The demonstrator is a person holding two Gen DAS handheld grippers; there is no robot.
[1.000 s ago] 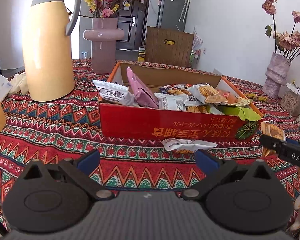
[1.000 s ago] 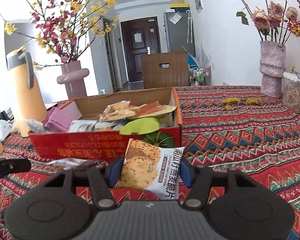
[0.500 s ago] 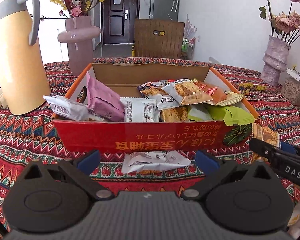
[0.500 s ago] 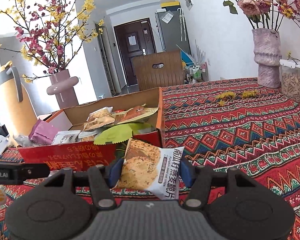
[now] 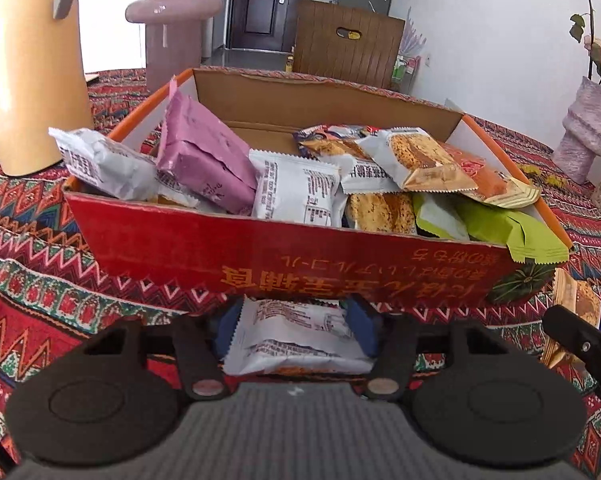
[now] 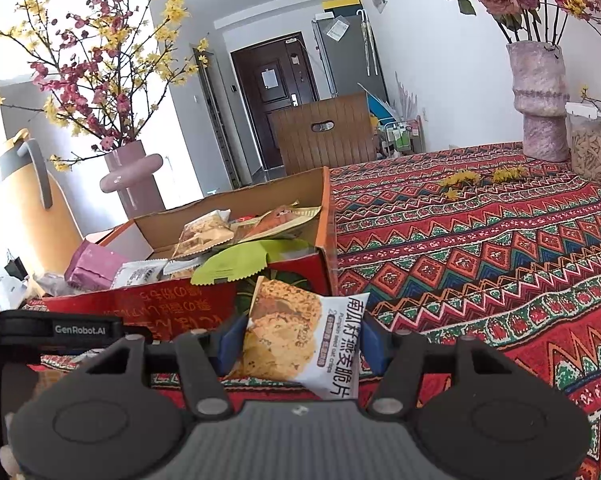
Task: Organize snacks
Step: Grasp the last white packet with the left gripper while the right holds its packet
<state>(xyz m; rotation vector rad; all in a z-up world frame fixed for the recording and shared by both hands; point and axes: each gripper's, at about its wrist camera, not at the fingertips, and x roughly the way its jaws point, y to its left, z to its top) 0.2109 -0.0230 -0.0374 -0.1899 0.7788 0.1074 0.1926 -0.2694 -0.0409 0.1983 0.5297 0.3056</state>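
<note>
A red cardboard box (image 5: 284, 256) holds several snack packets on the patterned tablecloth; it also shows in the right wrist view (image 6: 152, 308). My left gripper (image 5: 294, 330) is shut on a white snack packet (image 5: 296, 336) just in front of the box's near wall. My right gripper (image 6: 300, 340) is shut on a white oat crisp packet (image 6: 300, 340) and holds it by the box's front right corner. That packet and the right gripper's body show at the right edge of the left wrist view (image 5: 572, 312).
A yellow thermos jug (image 5: 24, 76) and a pink vase (image 5: 174, 24) stand left of and behind the box. A purple vase of roses (image 6: 538, 104) and a clear jar (image 6: 594, 148) stand at the far right. A wooden chair back (image 6: 324, 134) is behind the table.
My left gripper has moved in toward the box and closed on the white packet that lay in front of it. My right gripper still holds its packet and has shifted slightly.
</note>
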